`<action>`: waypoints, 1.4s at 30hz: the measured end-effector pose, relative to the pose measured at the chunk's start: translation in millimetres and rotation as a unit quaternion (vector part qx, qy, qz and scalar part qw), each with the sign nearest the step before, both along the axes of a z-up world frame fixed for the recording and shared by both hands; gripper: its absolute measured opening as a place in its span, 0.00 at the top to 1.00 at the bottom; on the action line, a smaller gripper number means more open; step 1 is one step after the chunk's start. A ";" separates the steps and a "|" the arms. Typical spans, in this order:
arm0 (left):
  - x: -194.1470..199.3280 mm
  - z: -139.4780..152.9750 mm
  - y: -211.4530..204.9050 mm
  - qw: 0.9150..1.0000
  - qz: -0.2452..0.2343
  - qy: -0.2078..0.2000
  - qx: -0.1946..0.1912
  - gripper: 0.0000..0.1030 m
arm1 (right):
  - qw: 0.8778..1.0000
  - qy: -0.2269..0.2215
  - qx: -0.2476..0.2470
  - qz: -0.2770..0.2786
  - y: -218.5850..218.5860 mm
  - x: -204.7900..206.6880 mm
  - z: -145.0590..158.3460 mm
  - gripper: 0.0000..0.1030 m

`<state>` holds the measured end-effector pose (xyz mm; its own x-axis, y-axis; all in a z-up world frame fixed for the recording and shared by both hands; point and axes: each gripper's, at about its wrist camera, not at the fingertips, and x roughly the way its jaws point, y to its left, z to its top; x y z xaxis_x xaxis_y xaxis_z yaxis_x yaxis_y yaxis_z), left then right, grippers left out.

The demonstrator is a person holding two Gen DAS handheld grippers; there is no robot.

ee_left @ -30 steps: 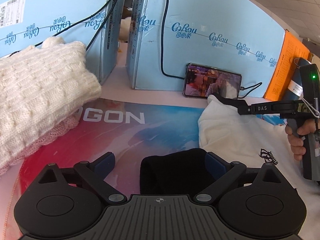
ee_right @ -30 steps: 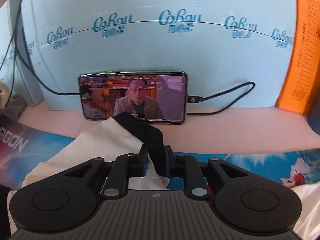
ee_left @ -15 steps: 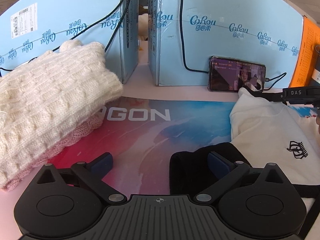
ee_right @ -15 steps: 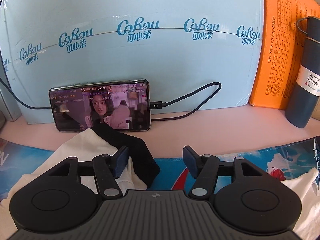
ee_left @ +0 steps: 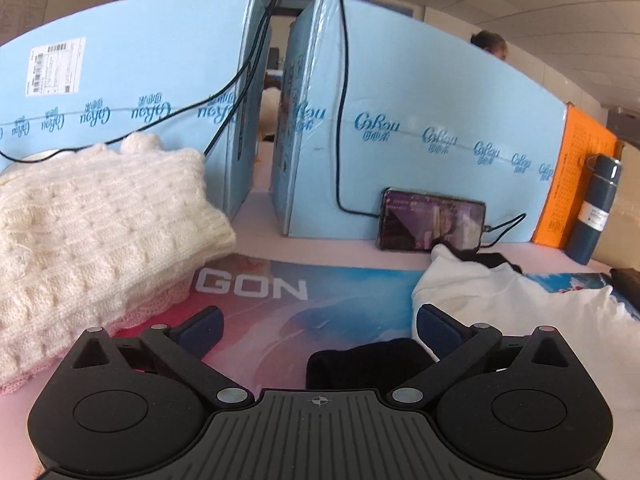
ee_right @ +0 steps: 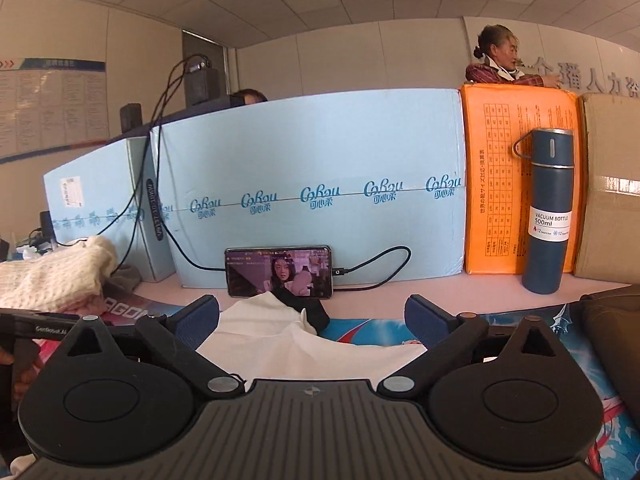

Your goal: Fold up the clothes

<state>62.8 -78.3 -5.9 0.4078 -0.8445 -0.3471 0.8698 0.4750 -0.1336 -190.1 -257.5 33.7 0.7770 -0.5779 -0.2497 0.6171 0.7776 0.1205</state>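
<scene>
Your pale pink table [ee_left: 256, 216] carries a printed mat [ee_left: 280, 304] mid-frame, knit sweaters [ee_left: 92, 224] at left, the white garment [ee_left: 500, 300] lower right, blue boxes [ee_left: 420, 160] behind.

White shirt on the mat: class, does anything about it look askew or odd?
Yes. The white shirt lies rumpled, not flat, and its black-cuffed sleeve flops against the phone, covering the screen's lower edge.

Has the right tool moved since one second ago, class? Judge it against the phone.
Yes. The right tool has opened, let go of the shirt's black cuff and drawn back: the phone, which stands fixed against the blue box, now looks smaller.
</scene>
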 end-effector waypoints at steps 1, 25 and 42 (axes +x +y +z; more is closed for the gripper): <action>-10.6 5.1 5.6 0.999 -0.022 -0.014 -0.019 0.00 | 1.000 -0.007 -0.006 0.006 10.0 -12.7 -1.3 0.00; -217.3 -25.7 147.8 0.882 -0.329 -0.302 0.148 0.00 | 0.993 0.054 -0.065 0.086 113.5 -91.4 -70.4 0.00; -194.1 -35.0 103.9 0.954 -0.259 -0.148 0.024 0.00 | 0.966 0.024 -0.024 0.255 149.9 -113.3 -70.5 0.00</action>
<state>-131.2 25.6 -40.9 0.0267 -0.9454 -0.3249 0.9859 -0.0288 0.1647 -303.4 -107.6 -36.8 0.9522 -0.1345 -0.2742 0.1558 0.9861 0.0576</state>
